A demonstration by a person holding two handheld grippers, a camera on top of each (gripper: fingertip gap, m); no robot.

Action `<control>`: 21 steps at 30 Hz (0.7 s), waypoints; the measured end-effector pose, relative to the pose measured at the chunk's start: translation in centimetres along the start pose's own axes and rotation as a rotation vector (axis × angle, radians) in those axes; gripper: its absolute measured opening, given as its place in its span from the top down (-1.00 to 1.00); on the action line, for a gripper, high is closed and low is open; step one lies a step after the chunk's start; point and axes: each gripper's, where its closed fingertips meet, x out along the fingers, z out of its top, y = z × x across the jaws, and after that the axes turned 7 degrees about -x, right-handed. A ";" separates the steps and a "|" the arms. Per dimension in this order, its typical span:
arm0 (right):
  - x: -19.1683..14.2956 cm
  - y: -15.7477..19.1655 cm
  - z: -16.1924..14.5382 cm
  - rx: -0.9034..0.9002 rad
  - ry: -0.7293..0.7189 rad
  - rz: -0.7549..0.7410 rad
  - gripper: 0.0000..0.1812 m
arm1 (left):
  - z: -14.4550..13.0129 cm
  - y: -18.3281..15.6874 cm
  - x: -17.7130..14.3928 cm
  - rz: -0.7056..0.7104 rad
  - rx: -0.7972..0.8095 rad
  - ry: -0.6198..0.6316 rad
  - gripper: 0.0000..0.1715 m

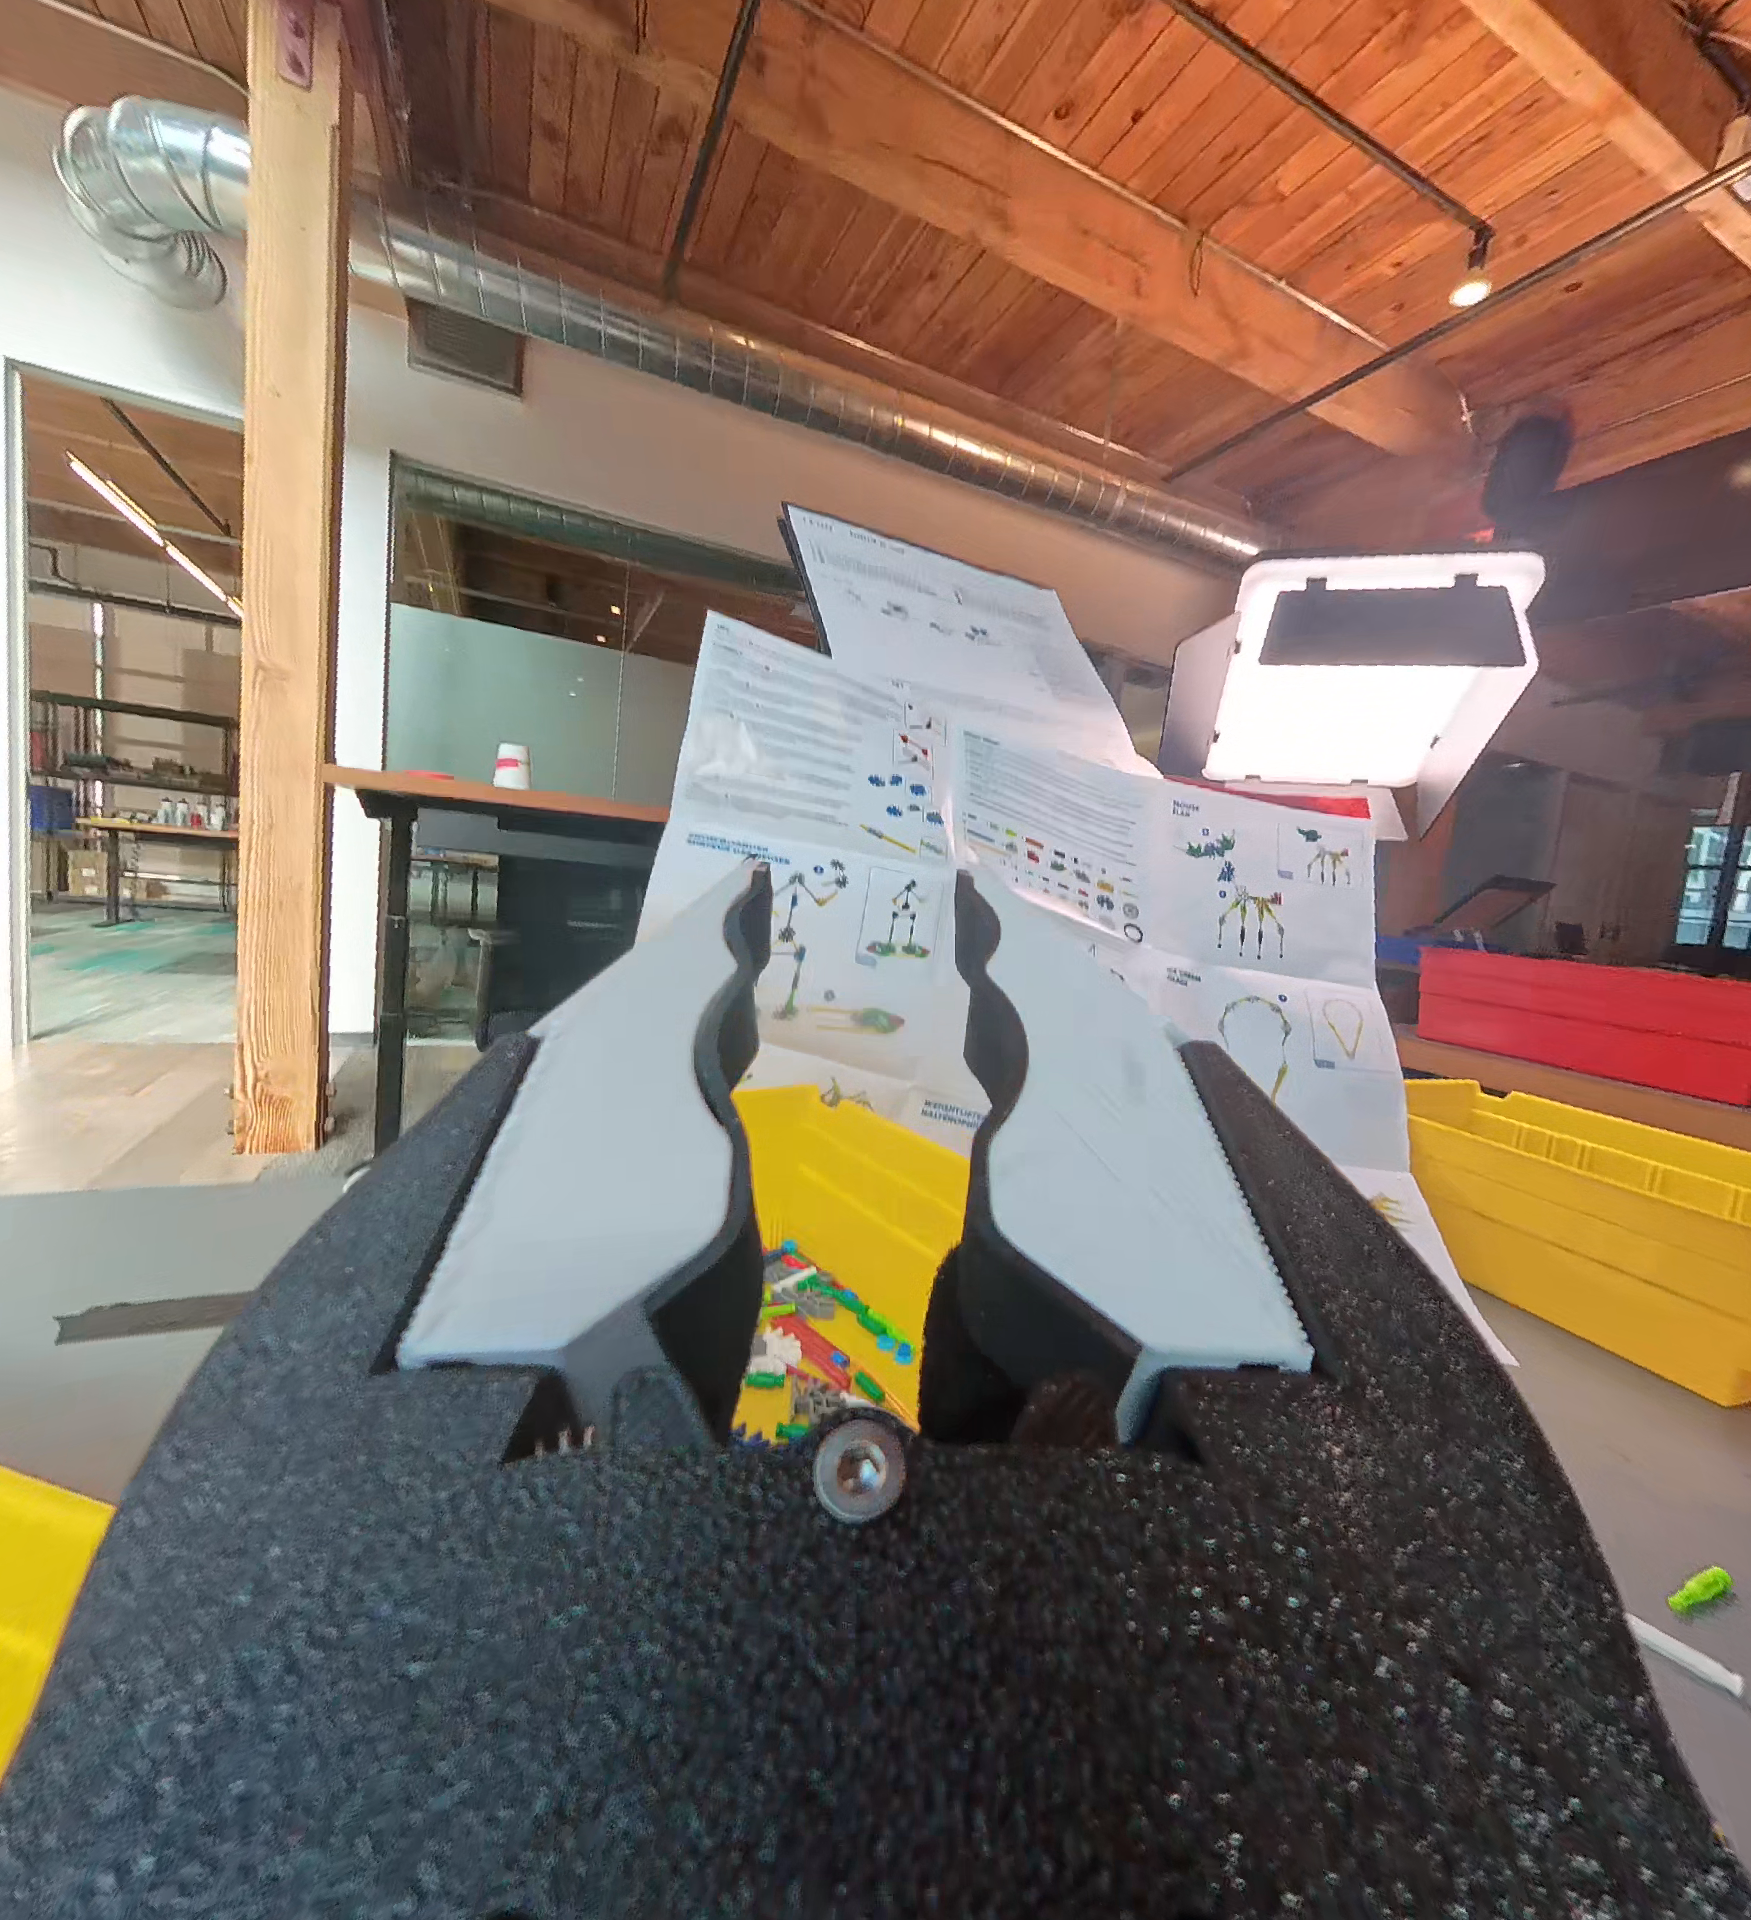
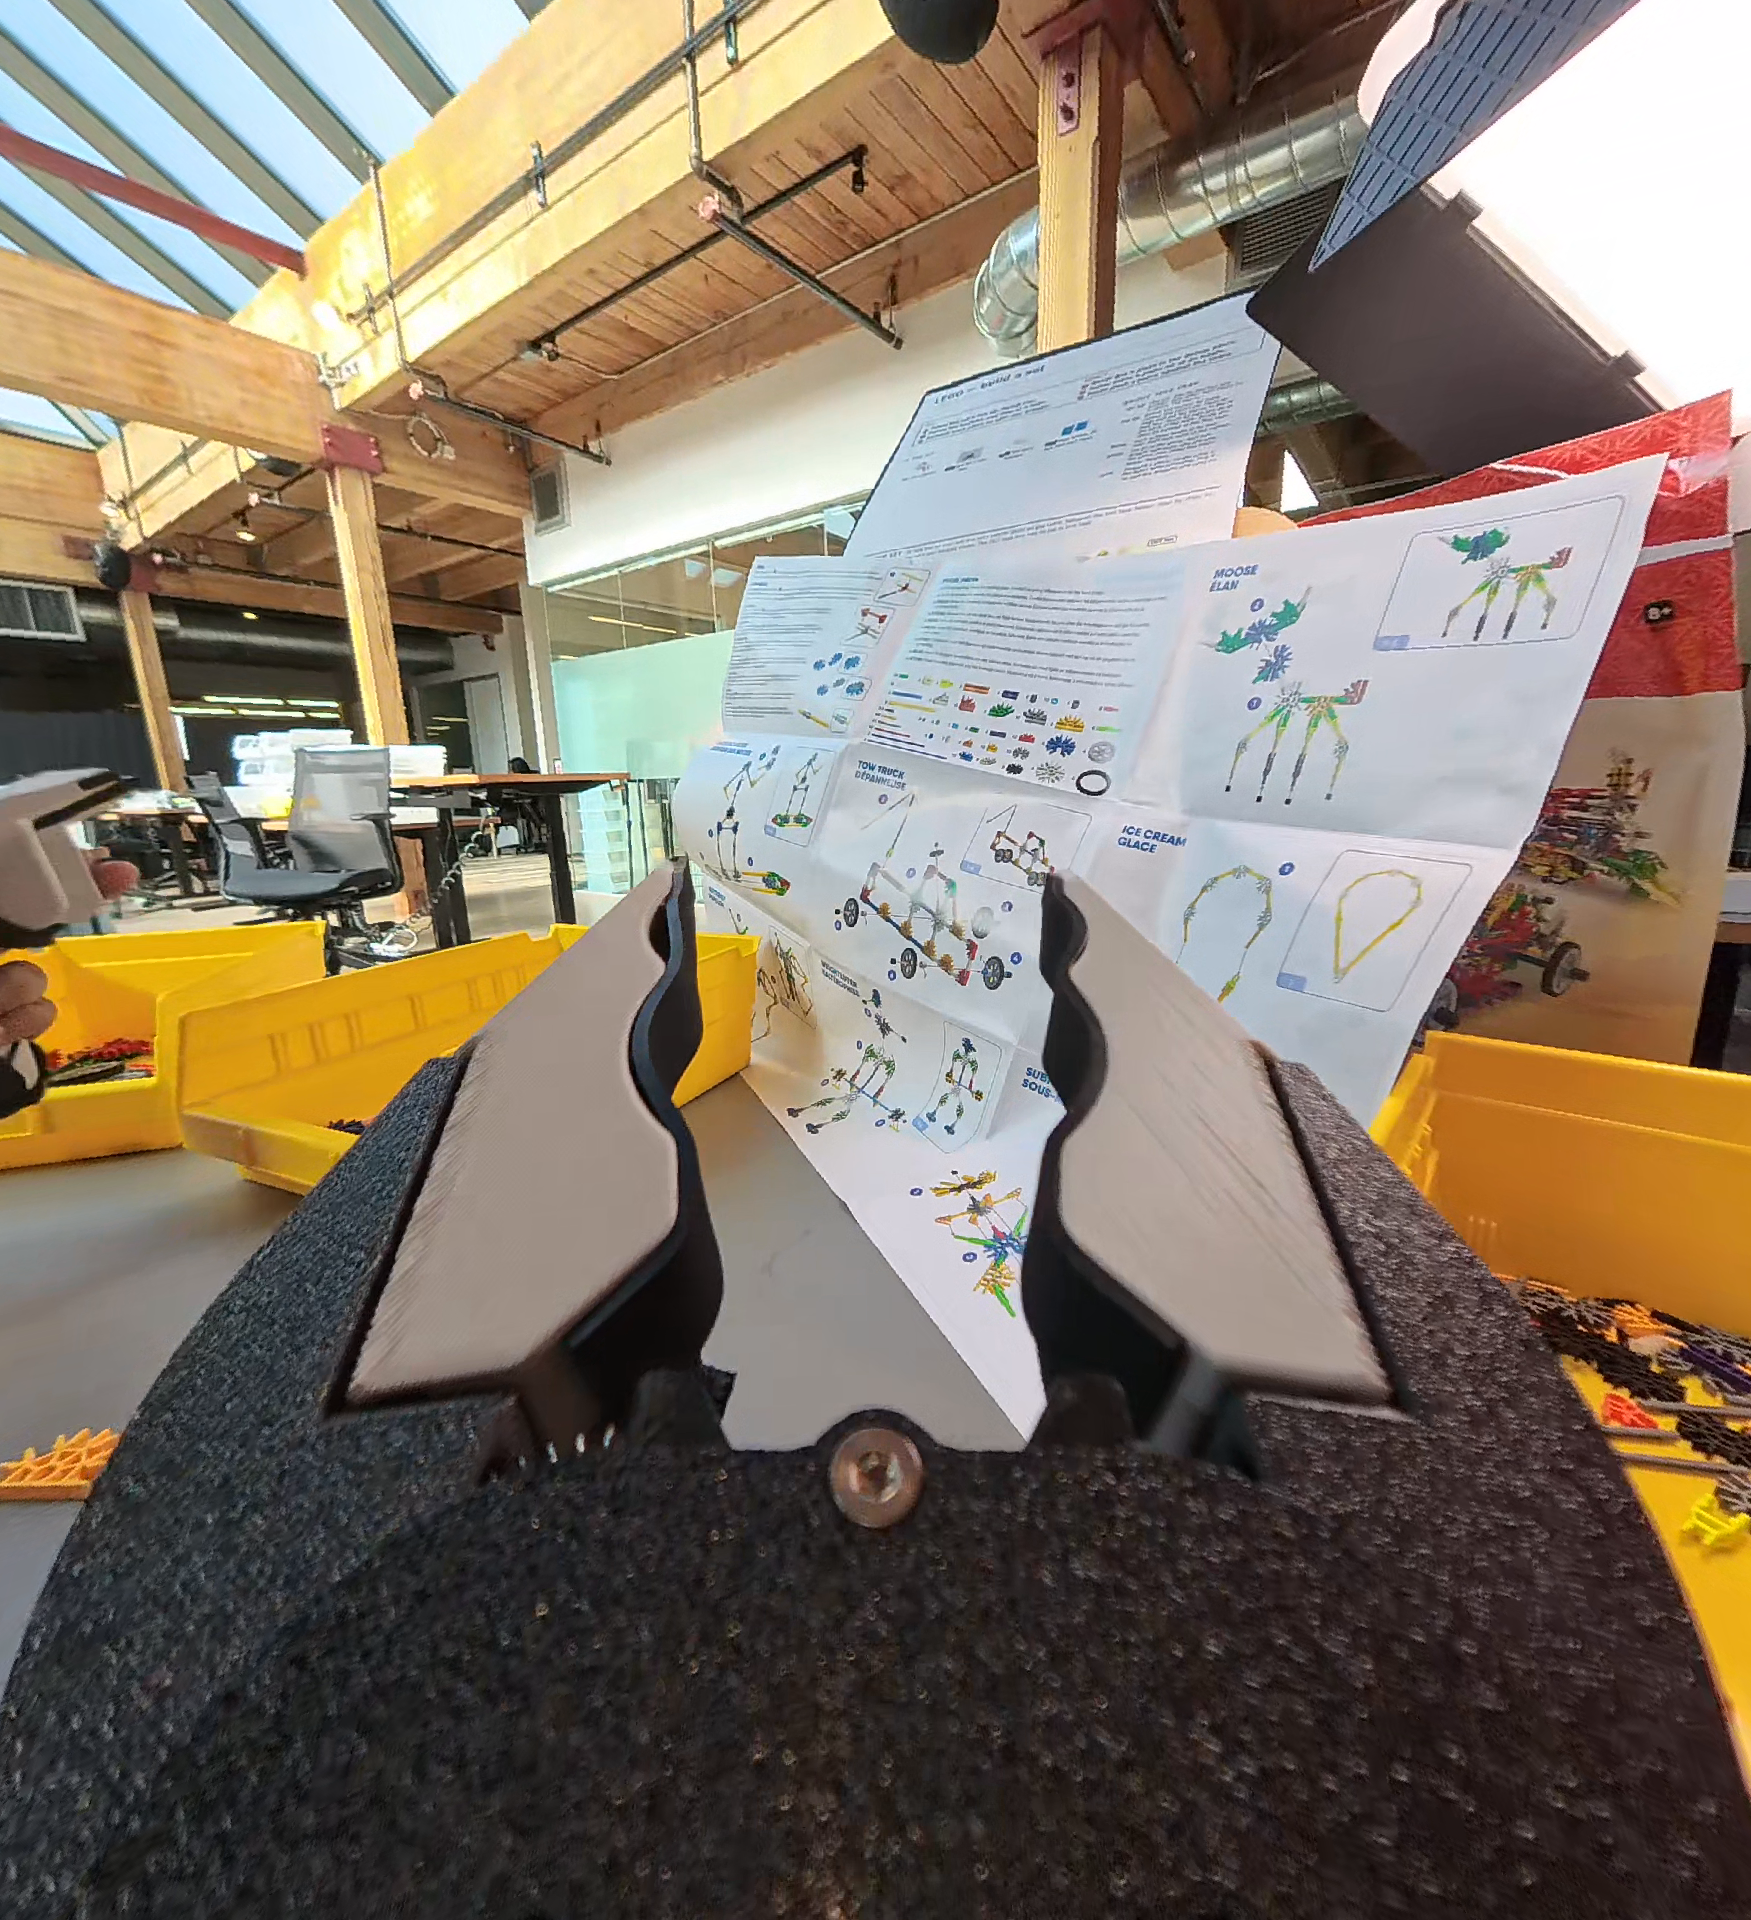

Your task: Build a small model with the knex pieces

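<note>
Above the grey table (image 2: 71,1299), your left claw (image 1: 863,875) hung released and empty, raised over a yellow bin (image 1: 850,1164) of small coloured building pieces (image 1: 819,1320). Your right claw (image 2: 866,878) was likewise released, gripping nothing, facing the unfolded instruction sheet (image 2: 1214,748) propped upright just ahead. Beside it at right lay another yellow bin (image 2: 1577,1174) of connector pieces (image 2: 1681,1392); an orange piece (image 2: 50,1463) lay on the table.
</note>
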 end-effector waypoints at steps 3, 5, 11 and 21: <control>0.0 -0.3 -0.4 0.012 0.010 -0.009 0.31 | 4.2 0.3 -1.5 0.004 0.007 -0.131 0.59; 0.1 -0.4 -0.6 0.034 0.012 -0.008 0.31 | 6.3 1.3 -2.7 0.011 -0.040 -0.196 0.59; 0.3 -0.4 -1.6 0.050 0.040 -0.012 0.32 | 8.4 1.9 -4.1 -0.059 -0.141 -0.161 0.73; 0.7 0.7 -3.0 0.050 0.099 0.040 0.37 | -18.3 1.3 3.6 -0.044 0.319 1.247 0.66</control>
